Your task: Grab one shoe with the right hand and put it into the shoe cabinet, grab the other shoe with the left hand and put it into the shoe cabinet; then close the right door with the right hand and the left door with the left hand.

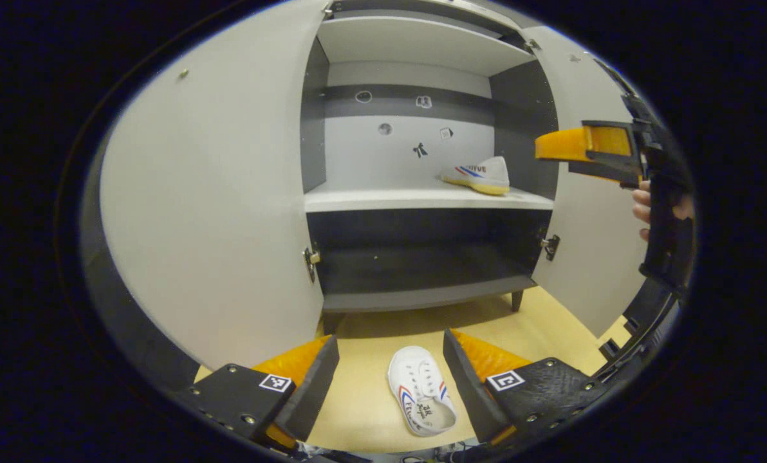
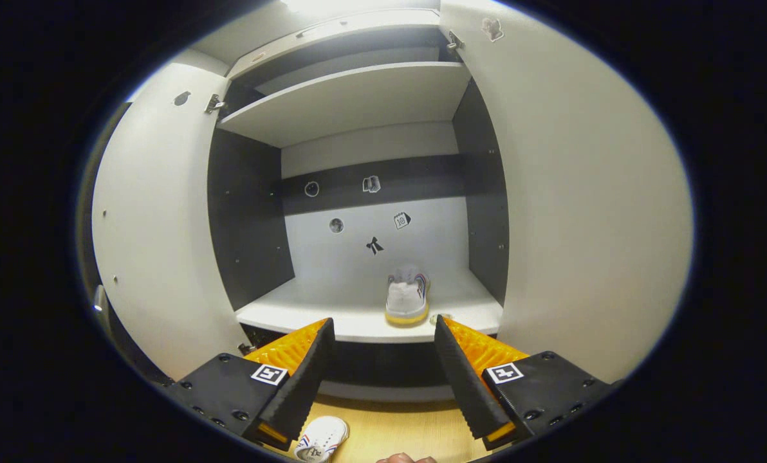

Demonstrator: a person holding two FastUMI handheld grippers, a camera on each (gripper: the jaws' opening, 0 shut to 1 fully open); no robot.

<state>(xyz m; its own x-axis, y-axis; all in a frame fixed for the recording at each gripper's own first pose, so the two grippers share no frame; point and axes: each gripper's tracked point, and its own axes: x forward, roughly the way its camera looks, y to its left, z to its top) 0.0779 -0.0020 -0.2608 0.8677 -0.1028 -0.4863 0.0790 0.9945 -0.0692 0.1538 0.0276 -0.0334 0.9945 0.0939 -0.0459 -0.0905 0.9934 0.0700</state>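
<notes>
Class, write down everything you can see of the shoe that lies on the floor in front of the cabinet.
The shoe on the floor is a white lace-up canvas-looking sneaker with red and blue side stripes and dark writing on its insole. It lies upright on the pale wooden floor before the open cabinet, its toe toward the cabinet. The left gripper hovers above it, jaws open, touching nothing.
</notes>
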